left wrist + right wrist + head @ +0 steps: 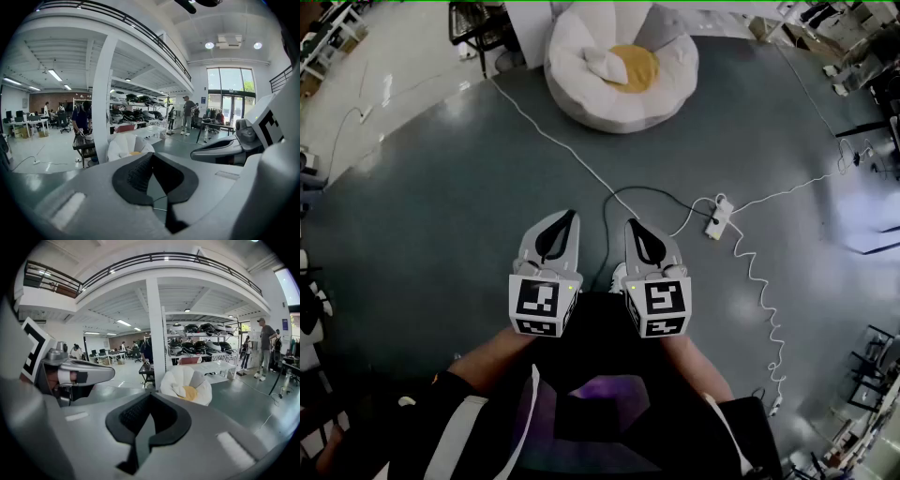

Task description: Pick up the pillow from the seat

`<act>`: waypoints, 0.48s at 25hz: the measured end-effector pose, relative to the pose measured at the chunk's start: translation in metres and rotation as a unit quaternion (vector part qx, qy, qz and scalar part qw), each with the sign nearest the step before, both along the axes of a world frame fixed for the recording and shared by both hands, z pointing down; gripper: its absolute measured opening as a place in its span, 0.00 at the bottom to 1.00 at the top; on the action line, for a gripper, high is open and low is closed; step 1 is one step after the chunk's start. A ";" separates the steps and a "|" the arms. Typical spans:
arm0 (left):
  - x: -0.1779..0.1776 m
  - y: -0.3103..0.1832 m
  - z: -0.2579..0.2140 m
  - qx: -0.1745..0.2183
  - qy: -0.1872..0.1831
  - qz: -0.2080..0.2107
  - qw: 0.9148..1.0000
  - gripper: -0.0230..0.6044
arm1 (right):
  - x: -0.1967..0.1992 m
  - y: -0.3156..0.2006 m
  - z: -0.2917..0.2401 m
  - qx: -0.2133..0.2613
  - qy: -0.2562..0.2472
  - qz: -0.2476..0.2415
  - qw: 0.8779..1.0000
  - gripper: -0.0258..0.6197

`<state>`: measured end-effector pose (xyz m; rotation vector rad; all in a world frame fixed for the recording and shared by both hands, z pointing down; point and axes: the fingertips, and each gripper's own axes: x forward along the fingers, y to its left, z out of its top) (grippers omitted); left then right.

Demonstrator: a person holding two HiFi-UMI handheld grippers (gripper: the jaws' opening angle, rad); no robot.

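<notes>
Pillow (605, 64), small and white, lies on the seat (581, 98), a round white floor cushion shaped like petals with a yellow middle (637, 67). The pillow rests on the left part of that yellow middle. The seat stands on the grey floor (441, 206) at the far side of the scene, well apart from both grippers.

The two grippers are held side by side at the near side, pointing toward the seat and tilted somewhat downward. The left gripper (571, 216) has its fingers (133, 176) closed together, tips meeting, with nothing between them; past them the seat (124, 146) shows far off. The right gripper (631, 223) is closed as well, its fingers (129, 418) tip to tip and empty. In its view the seat (199, 380) sits just right of the fingertips' line, with the pillow (179, 390) beside the yellow middle (190, 393).

A white cable (553, 141) runs over the floor from the far left, past the seat, to a white power strip (719, 217) lying right of the grippers. A second, curly white cable (759, 291) trails from the strip toward the near right. A black cable (661, 191) arcs over the floor just beyond the fingertips.

A white pillar (156, 333) rises just left of the seat, with a black cart (145, 373) on its left. People stand far off on the right.
</notes>
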<state>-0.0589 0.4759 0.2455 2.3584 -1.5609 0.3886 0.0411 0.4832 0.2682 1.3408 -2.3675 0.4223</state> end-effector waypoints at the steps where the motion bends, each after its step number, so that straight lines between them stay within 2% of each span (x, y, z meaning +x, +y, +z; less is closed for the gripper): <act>1: 0.000 0.000 0.001 0.000 0.000 0.001 1.000 0.04 | 0.000 0.000 0.001 0.000 0.000 0.001 1.000 0.04; 12: 0.000 -0.006 -0.002 0.004 -0.003 0.005 1.000 0.04 | 0.004 -0.006 -0.001 0.003 0.003 0.004 1.000 0.04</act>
